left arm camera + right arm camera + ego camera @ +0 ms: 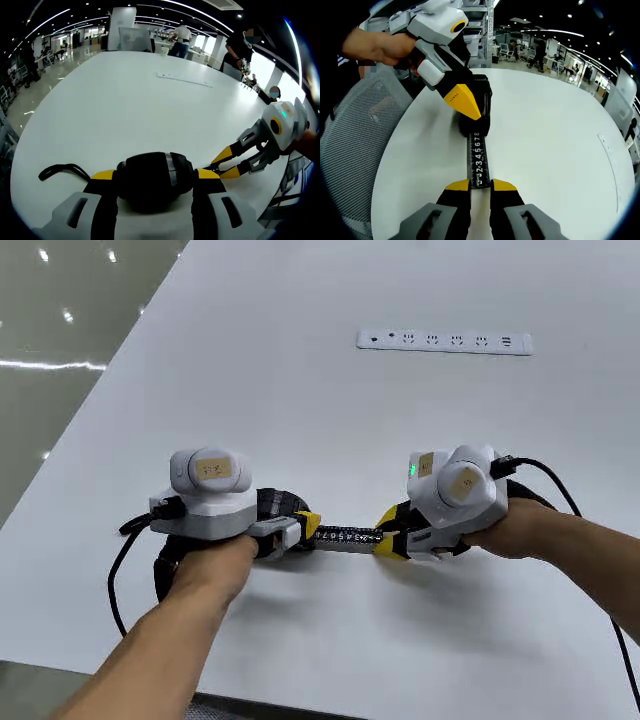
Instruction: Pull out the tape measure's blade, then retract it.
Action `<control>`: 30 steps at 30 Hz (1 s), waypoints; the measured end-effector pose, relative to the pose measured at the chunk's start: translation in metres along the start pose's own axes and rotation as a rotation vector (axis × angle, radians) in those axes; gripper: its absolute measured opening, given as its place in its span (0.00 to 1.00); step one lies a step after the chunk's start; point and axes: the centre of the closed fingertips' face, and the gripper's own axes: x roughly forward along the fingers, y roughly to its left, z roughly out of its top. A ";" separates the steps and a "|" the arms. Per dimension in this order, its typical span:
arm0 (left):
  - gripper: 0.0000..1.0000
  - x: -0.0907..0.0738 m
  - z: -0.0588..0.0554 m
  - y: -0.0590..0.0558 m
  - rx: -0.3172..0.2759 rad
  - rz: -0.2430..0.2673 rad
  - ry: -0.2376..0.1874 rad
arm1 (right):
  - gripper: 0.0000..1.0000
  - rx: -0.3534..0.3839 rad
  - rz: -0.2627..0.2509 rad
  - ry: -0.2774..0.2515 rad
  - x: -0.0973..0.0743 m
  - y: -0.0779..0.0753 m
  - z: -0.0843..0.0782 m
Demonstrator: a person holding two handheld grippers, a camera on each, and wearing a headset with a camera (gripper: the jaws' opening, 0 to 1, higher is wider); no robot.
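Now, tape measure [155,180]: black case on the white table [300,360], near the edge closest to the person, between the two grippers.
left gripper [296,529]: fingers clamped on the case, one yellow tip on each side of it.
blade [478,162]: drawn a short way out of the case, black with white numerals. It runs straight from the case mouth to the right gripper; whether it touches the table I cannot tell.
right gripper [480,186]: fingers closed on the free end of the blade, with the yellow tips pinching it from both sides.
spacing: the two grippers face each other, near but apart, joined by the exposed length of blade.
power strip [445,341]: white, lying flat on the table, well apart from the grippers on the far side.
cable [118,575]: black, looping from the back of the left gripper over the table toward the near edge.
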 end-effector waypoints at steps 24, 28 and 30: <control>0.54 -0.001 0.000 0.002 -0.007 -0.007 0.006 | 0.10 -0.011 0.011 -0.018 0.018 0.002 0.022; 0.55 0.000 0.000 0.003 -0.007 -0.007 0.006 | 0.10 -0.011 0.010 -0.022 0.020 0.002 0.025; 0.55 0.000 0.000 0.003 -0.009 -0.007 0.005 | 0.10 -0.012 0.009 -0.024 0.022 0.002 0.027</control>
